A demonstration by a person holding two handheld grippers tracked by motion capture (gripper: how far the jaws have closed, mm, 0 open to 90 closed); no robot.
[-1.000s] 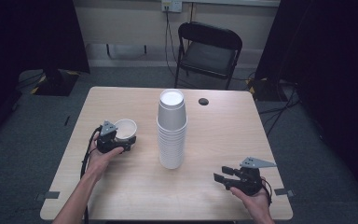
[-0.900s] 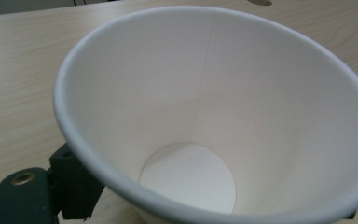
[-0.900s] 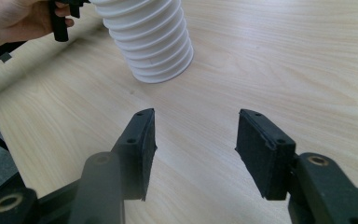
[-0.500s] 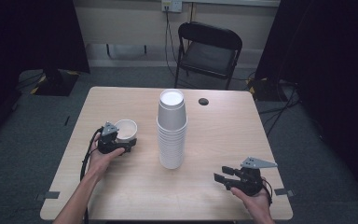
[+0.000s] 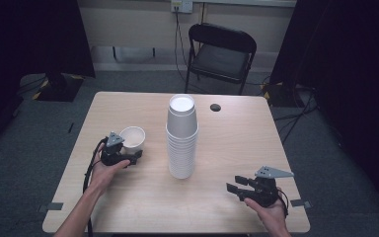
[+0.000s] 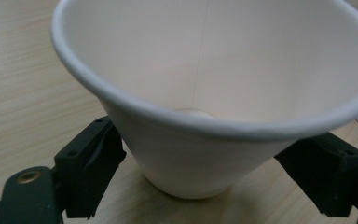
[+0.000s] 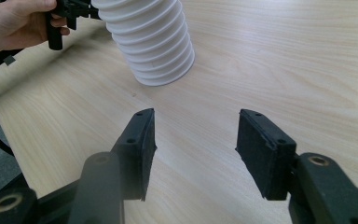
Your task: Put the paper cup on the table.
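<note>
A pale wooden table (image 5: 128, 207) stood on grey carpet, with a black folding chair (image 5: 221, 52) beyond its far edge; a small dark disc (image 5: 215, 107) lay on the far part of the tabletop, right of the stack. A tall stack (image 5: 181, 136) of white paper cups stood mouth-down at the middle of the table; in the right gripper view its ribbed rims (image 7: 149, 42) rested flat on the wood. A single white cup (image 5: 132, 138) stood upright, mouth up, left of the stack and well apart from it; in the left gripper view its wall (image 6: 186, 158) sat between the two black jaws, the left pad touching it, while contact at the right pad could not be told. The left gripper (image 5: 128, 158) lay low on the table in the person's left hand (image 5: 103, 170), at the cup's near side; whether it clenched the cup could not be told. The right gripper (image 5: 234, 185), held in the right hand (image 5: 266, 207) near the table's front right corner, stood released, jaws apart over bare wood, pointing towards the stack.
</note>
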